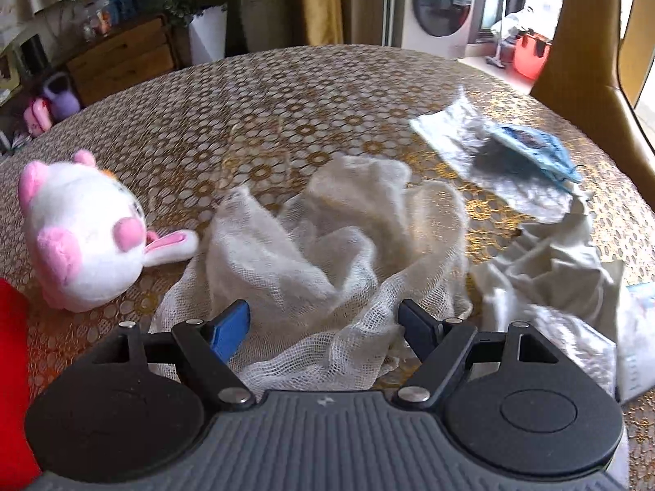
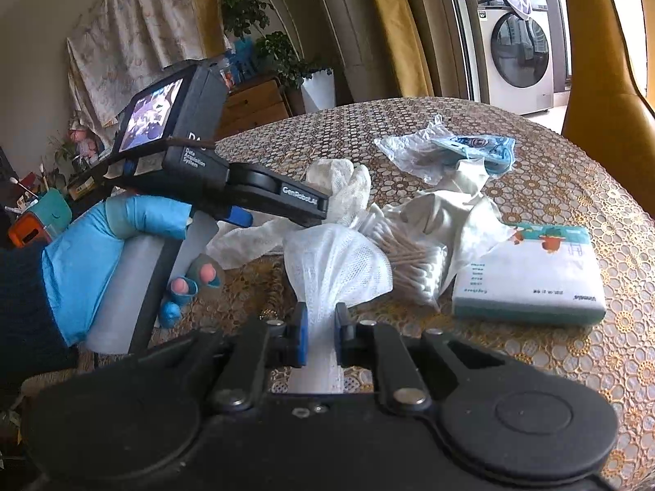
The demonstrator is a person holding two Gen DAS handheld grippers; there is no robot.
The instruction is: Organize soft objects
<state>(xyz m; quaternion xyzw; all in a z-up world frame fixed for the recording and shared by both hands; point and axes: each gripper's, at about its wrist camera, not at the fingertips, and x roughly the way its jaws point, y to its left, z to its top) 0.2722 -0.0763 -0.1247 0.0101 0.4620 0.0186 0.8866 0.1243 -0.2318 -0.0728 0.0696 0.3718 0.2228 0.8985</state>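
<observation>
White gauze cloth (image 1: pixel 327 245) crumpled (loose weave) on table.

- To the left of your left gripper, a red object (image 1: pixel 12 368) is cut off by the frame edge.
- Ahead of your right gripper, print on the tissue pack (image 2: pixel 532 278) is too small to read.
- Gauze cloth (image 2: pixel 327 270) hides part of the cotton swabs (image 2: pixel 413 262).

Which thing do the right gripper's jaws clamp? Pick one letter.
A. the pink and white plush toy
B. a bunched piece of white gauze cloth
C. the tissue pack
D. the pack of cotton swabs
B: in the right wrist view the right gripper has its blue pads pressed on a bunched neck of white gauze cloth, which fans out above them.
</observation>
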